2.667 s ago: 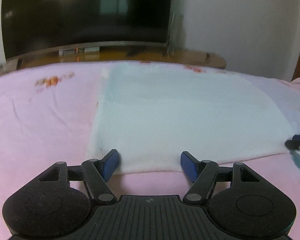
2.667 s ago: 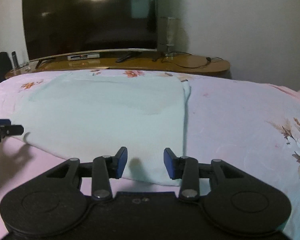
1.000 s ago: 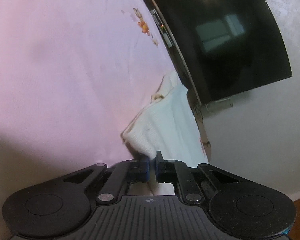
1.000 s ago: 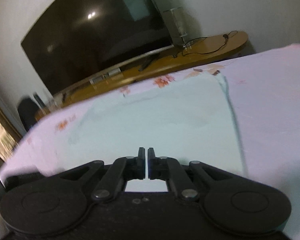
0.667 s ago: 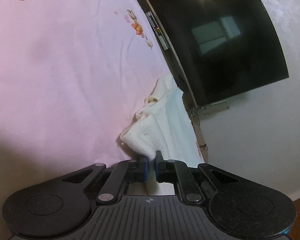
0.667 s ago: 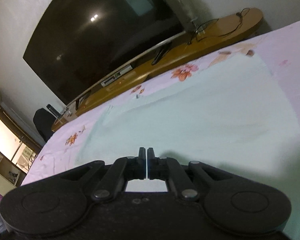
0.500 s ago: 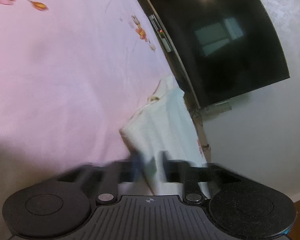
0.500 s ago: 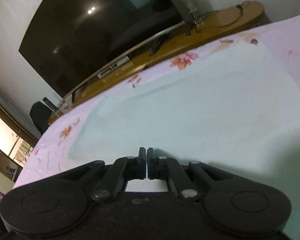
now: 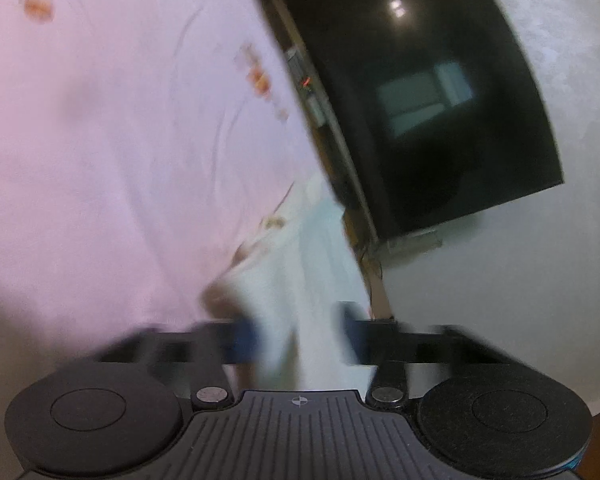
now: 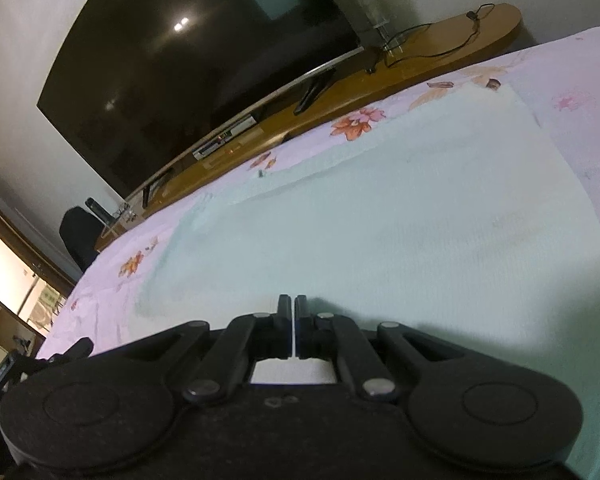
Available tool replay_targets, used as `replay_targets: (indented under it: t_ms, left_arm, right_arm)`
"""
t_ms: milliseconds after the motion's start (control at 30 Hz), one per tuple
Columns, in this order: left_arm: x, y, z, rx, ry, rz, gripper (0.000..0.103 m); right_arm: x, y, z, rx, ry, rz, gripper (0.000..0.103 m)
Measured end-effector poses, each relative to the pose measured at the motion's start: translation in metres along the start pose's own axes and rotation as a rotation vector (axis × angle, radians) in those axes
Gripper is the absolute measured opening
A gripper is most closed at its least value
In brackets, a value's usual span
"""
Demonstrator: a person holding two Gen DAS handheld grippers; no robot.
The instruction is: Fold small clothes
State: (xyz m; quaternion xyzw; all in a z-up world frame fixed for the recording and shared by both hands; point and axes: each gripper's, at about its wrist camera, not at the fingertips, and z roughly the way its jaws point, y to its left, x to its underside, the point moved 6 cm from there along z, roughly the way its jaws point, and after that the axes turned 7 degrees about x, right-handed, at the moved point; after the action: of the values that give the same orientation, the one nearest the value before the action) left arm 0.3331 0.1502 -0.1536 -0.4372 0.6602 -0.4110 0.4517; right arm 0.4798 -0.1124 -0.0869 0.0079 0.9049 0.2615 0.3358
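Mint cloth (image 10: 380, 216) pinched in right claw (image 10: 291, 312), between parted left claw (image 9: 300, 340).

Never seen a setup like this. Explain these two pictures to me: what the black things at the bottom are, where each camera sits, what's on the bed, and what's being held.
No robot arm here: a person holds a two-finger gripper in each hand, and each gripper carries a fisheye camera looking forward along its fingers. The black shapes at the bottom are the grippers themselves.

The blurred picture is from the left gripper. Its blue-padded fingers stand apart, with the pale mint garment between them, so it looks open.

The sharper picture is from the right gripper. Its fingers are pressed together on an edge of the same garment, which lies spread on a pink floral bedsheet.

Behind the bed stand a dark television and a wooden TV stand.
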Motion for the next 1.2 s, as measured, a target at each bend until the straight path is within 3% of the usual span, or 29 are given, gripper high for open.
replay_targets:
  t_ms: [300,400,533,633,733,833,1000,1167,1200]
  left_arm:
    - [-0.001,0.003,-0.010,0.031,0.007,0.069,0.006]
    - [-0.003,0.002,-0.008,0.019,0.013,0.100,0.006]
    - [-0.006,0.003,-0.005,-0.006,0.038,0.135,0.006]
    - [-0.006,0.004,-0.002,-0.009,0.041,0.127,0.006]
    - [-0.006,0.002,-0.001,-0.014,0.035,0.141,0.006]
    - [-0.006,-0.013,-0.004,0.020,0.029,0.189,0.006]
    - [0.009,-0.089,0.011,0.096,0.107,0.464,0.006]
    - [0.068,-0.156,0.051,0.174,0.340,0.721,0.006]
    - [0.083,-0.163,0.060,0.184,0.385,0.754,0.006]
  right_arm:
    - [-0.002,0.013,0.011,-0.029,-0.015,-0.010,0.003]
    - [0.004,0.009,0.024,0.029,0.025,-0.026,0.000]
    - [0.004,0.004,0.024,0.020,0.019,0.002,0.000]
    - [-0.006,0.015,0.013,0.002,-0.056,-0.030,0.004]
    - [-0.006,0.012,0.032,0.060,0.011,-0.039,0.000]
    - [-0.004,0.006,0.032,0.021,-0.010,-0.011,0.000]
    - [-0.002,-0.012,0.030,-0.052,-0.005,0.100,0.000]
    - [-0.008,-0.030,0.006,-0.022,-0.043,0.153,0.000]
    - [-0.011,-0.039,-0.004,-0.011,-0.072,0.173,0.005]
